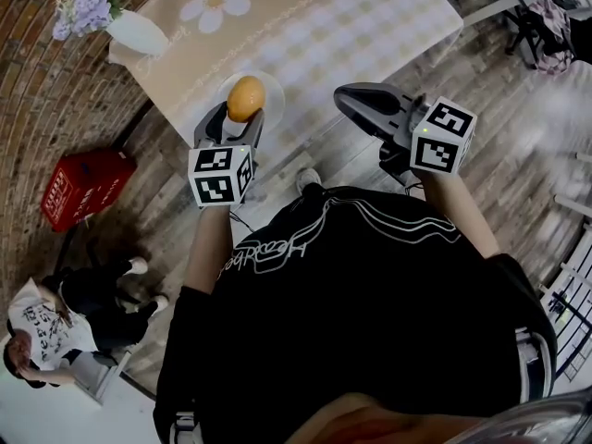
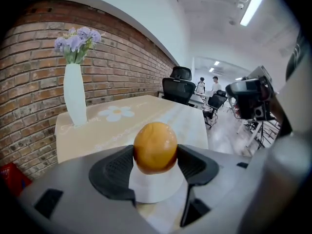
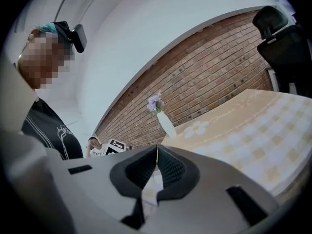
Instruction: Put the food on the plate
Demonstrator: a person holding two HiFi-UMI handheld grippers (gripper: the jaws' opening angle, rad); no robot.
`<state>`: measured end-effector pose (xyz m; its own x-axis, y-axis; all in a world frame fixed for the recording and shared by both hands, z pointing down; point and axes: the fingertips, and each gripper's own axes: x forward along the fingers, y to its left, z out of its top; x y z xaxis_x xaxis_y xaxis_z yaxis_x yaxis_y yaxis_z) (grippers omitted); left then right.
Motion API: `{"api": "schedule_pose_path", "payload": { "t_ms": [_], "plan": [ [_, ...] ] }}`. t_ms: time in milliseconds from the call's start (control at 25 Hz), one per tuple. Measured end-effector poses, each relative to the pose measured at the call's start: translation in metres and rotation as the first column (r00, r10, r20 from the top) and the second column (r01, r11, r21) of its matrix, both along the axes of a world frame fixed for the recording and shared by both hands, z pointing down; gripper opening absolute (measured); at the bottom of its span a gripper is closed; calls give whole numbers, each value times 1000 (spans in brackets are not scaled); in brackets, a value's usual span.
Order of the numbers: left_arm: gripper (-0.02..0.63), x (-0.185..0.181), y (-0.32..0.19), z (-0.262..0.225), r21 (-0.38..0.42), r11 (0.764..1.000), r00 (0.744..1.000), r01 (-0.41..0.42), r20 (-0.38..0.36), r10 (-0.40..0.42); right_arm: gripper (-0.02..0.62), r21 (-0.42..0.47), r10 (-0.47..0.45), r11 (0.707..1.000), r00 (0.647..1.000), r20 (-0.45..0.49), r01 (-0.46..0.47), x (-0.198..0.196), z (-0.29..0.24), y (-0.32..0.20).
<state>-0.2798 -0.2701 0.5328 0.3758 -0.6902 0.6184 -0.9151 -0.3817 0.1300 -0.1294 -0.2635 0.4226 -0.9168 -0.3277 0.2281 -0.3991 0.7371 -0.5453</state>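
Note:
A round orange piece of food (image 1: pixel 245 98) sits between the pads of my left gripper (image 1: pixel 239 118), which is shut on it. In the left gripper view the food (image 2: pixel 155 147) hangs just above a white plate (image 2: pixel 156 191) seen under the jaws. The plate (image 1: pixel 275 87) lies near the front edge of the beige checked table (image 1: pixel 324 26). My right gripper (image 1: pixel 356 100) is off to the right, in front of the table edge and over the wooden floor. In its own view the right gripper (image 3: pixel 157 162) has its pads together with nothing between them.
A white vase (image 1: pixel 134 30) of purple flowers stands at the table's far left corner, by a brick wall. A red crate (image 1: pixel 83 185) and a seated person (image 1: pixel 55 322) are on the floor to the left. Office chairs (image 2: pixel 178 87) stand beyond the table.

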Motion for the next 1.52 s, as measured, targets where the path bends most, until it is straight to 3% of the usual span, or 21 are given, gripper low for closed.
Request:
{"api": "schedule_pose_path", "payload": {
  "t_ms": [640,1040,1280,1520],
  "plan": [
    [281,-5,-1,37,-64,998,1000,9,14,-8,-3,-29,18,999,1000,-10,-18,2,16,-11],
    [308,-3,-1,38,-26,1000,999,9,42,-8,-3,-37,17,999,1000,-7,-18,7,16,-9],
    [322,-3,2,25,-8,999,999,41,3,-41,-3,-41,4,999,1000,6,-4,9,13,-4],
    [322,-3,12,-20,56,994,995,89,-55,-86,-3,-25,-3,1000,999,32,3,10,0,-1]
  ]
}}
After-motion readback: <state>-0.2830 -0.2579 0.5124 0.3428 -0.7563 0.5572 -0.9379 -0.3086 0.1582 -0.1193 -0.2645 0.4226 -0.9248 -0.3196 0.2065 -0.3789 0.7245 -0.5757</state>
